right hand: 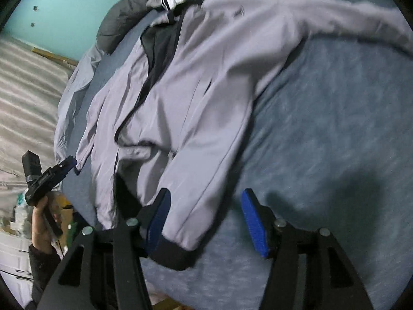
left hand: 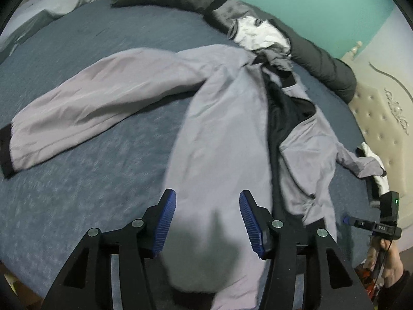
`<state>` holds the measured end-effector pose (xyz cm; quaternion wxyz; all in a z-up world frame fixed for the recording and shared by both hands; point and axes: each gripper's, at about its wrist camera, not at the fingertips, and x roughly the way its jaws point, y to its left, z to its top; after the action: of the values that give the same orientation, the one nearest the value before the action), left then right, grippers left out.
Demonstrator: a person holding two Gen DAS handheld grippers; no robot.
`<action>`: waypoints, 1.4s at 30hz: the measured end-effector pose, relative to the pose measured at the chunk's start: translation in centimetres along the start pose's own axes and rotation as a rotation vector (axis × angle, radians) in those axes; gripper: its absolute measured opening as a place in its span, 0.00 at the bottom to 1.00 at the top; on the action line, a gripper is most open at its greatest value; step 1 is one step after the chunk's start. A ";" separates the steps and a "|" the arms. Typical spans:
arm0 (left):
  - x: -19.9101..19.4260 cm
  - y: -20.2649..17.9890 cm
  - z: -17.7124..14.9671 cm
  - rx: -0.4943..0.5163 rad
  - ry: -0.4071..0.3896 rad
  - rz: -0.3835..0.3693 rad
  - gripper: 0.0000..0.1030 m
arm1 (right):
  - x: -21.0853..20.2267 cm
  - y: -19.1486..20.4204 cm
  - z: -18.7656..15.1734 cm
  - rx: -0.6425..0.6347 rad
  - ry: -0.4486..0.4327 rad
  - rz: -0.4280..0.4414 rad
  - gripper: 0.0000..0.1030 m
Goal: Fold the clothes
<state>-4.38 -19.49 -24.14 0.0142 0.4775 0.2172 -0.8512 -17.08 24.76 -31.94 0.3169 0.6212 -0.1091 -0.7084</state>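
A lavender-grey jacket [left hand: 227, 118] with black lining and cuffs lies spread on the blue bed cover [left hand: 108, 180]. One sleeve [left hand: 85, 108] stretches out to the left in the left wrist view. My left gripper [left hand: 207, 217] hovers open over the jacket's lower body, with fabric under the gap and neither pad pressing it. In the right wrist view the jacket [right hand: 196, 90] fills the middle, and a sleeve with a black cuff [right hand: 175, 255] lies across it. My right gripper [right hand: 206, 219] is open just above that sleeve end, and the sleeve passes by its left pad. The left gripper [right hand: 68, 162] shows at the jacket's hem.
A dark grey duvet [left hand: 317, 56] and a white-and-grey garment [left hand: 255, 31] lie along the bed's far side by the teal wall. A padded cream headboard [left hand: 382, 118] is at the right. A hand [left hand: 389, 253] holds the right gripper [left hand: 346, 219] at the bed edge.
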 end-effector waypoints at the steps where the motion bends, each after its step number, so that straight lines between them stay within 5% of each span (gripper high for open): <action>1: -0.2 0.6 -0.3 -0.005 0.005 0.006 0.54 | 0.4 0.3 -0.5 0.012 0.010 0.006 0.60; 12: -0.1 3.2 -2.7 0.021 0.079 0.025 0.57 | 3.2 2.8 -2.7 -0.032 0.060 -0.042 0.59; 15: 0.1 3.2 -3.1 0.019 0.087 0.027 0.57 | 3.2 2.7 -2.9 -0.050 0.052 -0.055 0.20; 19: -0.1 2.8 -3.2 0.032 0.087 0.022 0.57 | 1.8 2.1 -2.9 -0.059 0.024 -0.048 0.09; 30: 1.1 2.5 -3.0 0.046 0.128 0.005 0.59 | -6.5 -3.8 -2.7 -0.031 -0.113 -0.159 0.06; 42: 5.1 4.3 -4.3 -0.014 0.230 -0.009 0.66 | -6.7 -4.9 -2.6 -0.006 -0.125 -0.137 0.06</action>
<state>-2.67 -20.79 -31.83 -0.0113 0.5709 0.2254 -0.7894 -15.99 33.06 -29.70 0.2621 0.5809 -0.0838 -0.7661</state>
